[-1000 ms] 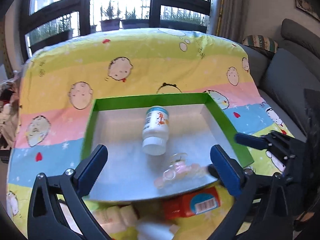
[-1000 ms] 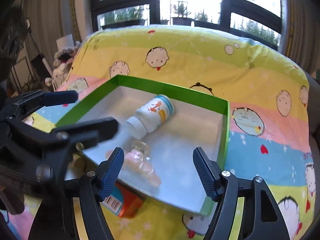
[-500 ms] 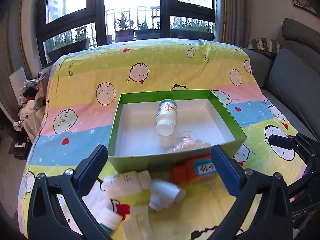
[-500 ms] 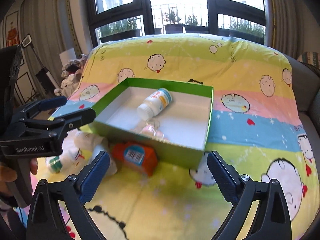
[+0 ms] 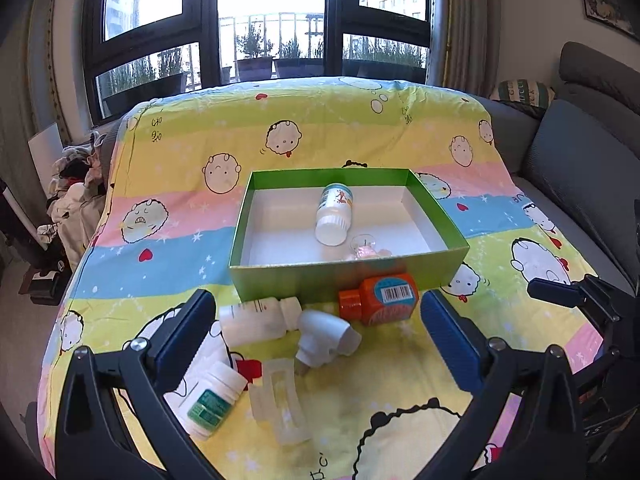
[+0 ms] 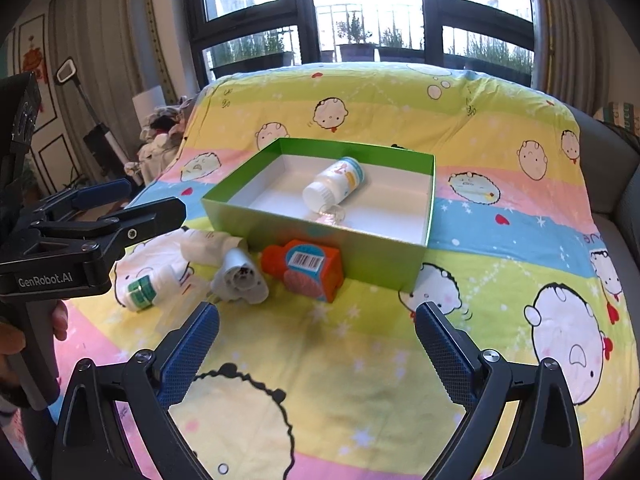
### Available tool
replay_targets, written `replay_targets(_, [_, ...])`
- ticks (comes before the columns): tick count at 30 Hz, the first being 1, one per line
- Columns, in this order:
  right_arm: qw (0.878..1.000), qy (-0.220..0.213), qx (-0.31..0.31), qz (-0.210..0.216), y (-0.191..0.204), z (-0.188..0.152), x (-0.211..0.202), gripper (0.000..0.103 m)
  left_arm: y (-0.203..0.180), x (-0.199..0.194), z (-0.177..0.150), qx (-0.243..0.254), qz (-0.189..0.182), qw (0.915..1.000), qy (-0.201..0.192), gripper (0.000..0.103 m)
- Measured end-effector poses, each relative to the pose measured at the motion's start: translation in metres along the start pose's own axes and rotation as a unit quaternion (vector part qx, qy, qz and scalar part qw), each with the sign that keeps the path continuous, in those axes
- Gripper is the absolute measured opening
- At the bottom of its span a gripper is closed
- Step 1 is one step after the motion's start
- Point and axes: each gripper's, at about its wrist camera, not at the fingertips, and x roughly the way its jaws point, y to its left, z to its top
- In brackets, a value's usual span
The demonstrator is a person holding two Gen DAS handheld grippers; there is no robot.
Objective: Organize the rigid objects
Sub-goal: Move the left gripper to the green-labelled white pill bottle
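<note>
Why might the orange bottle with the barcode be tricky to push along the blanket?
The orange bottle lies on its side, so a nudge may roll it. The blanket looks soft and wrinkly, which would likely slow it. It sits close against the green box, so it probably can't go far that way.

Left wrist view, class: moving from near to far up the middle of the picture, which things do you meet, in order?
Clear hair clip → white nozzle-shaped piece → orange bottle → green box front wall → white bottle lying inside the box → window.
</note>
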Motion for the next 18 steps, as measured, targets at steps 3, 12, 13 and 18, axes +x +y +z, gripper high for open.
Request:
replay_targets(3, [1.000, 0.003, 0.000, 0.004, 0.002, -0.002, -0.002, 0.098, 0.001, -0.002, -0.007, -0.001, -0.002, 1.0000, 0.007, 0.102])
replay_targets(12, [0.999, 0.027, -0.009, 0.028, 0.020, -0.019, 0.005, 0.098, 0.056, 0.006, -0.041, -0.047, 0.010, 0.9968, 0.064, 0.102])
replay_targets(13, [0.999, 0.033, -0.012, 0.033, 0.024, -0.022, 0.008, 0.098, 0.069, 0.008, -0.047, -0.059, 0.016, 0.9953, 0.075, 0.102])
replay_targets(18, [0.996, 0.056, -0.025, 0.061, 0.045, -0.033, 0.026, 0.098, 0.123, 0.012, -0.068, -0.113, 0.024, 0.9877, 0.105, 0.102])
